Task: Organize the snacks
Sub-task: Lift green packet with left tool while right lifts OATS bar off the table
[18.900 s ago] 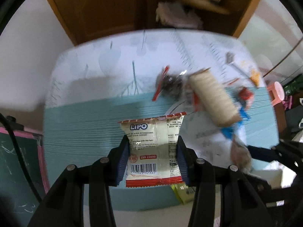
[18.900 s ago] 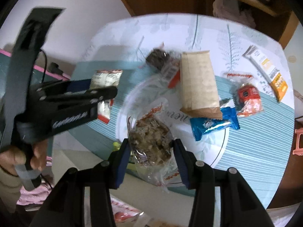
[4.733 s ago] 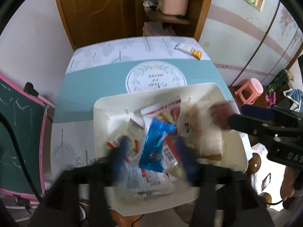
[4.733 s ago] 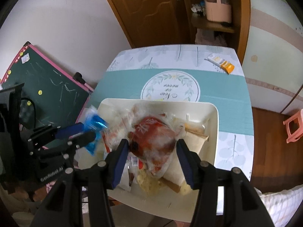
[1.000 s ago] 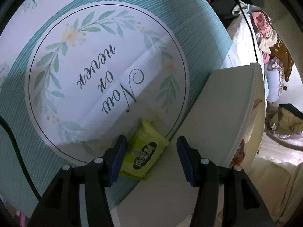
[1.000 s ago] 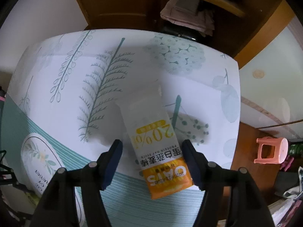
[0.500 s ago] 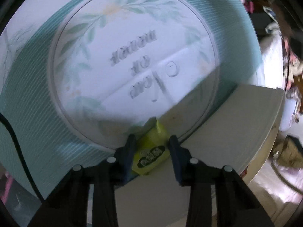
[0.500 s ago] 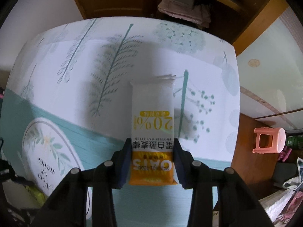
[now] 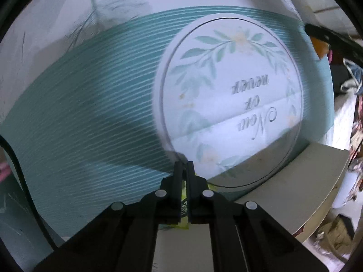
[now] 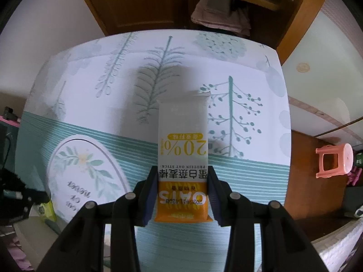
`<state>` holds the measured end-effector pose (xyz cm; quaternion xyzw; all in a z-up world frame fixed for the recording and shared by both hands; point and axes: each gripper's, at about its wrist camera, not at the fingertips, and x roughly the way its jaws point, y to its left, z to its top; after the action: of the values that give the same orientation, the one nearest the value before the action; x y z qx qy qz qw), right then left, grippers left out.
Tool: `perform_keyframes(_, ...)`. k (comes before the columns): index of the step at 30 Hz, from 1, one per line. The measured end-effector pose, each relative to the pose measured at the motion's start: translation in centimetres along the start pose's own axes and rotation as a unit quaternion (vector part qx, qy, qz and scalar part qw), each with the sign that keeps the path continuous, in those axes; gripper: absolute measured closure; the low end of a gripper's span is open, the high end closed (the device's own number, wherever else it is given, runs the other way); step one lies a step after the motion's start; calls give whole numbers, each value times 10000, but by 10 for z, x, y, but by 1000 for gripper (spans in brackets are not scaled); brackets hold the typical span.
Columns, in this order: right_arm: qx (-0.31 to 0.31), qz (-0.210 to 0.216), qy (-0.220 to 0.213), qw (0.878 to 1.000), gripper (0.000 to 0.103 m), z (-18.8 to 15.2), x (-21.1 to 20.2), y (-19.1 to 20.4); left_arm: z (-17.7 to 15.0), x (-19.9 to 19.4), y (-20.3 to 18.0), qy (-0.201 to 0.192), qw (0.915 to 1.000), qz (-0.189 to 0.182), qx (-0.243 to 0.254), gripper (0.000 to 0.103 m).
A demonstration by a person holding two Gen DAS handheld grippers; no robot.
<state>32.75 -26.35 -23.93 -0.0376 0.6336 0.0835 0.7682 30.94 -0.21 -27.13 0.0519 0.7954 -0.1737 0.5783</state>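
The oat bar (image 10: 183,172), a white and orange wrapper printed "OATS", stands lengthwise between the fingers of the right gripper (image 10: 183,190), whose blue pads press on its lower sides, holding it above the teal-striped tablecloth (image 10: 238,181). The small yellow-green snack packet (image 9: 184,206) shows only as a sliver between the fingers of the left gripper (image 9: 184,170), whose jaws have just clamped down on it and now pinch it. It sits beside the cream tray (image 9: 295,192), just below the cloth's round leaf-wreath print (image 9: 231,99).
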Motion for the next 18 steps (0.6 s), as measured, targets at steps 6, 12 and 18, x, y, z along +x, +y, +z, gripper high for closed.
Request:
perform_keyframes(6, -149, 148, -42, 9998, 62, -2, -10, 14, -21, -1, 12, 98, 9987, -504, -55, 53)
perform_keyframes(12, -169, 276, -28, 9995, 62, -1, -11, 22, -29, -4, 9, 334, 9988, -234, 271, 38)
perform_keyframes(18, -208, 353, -33, 9992, 62, 3, -8, 25, -39, -1, 16, 635, 9980, -25, 61, 27)
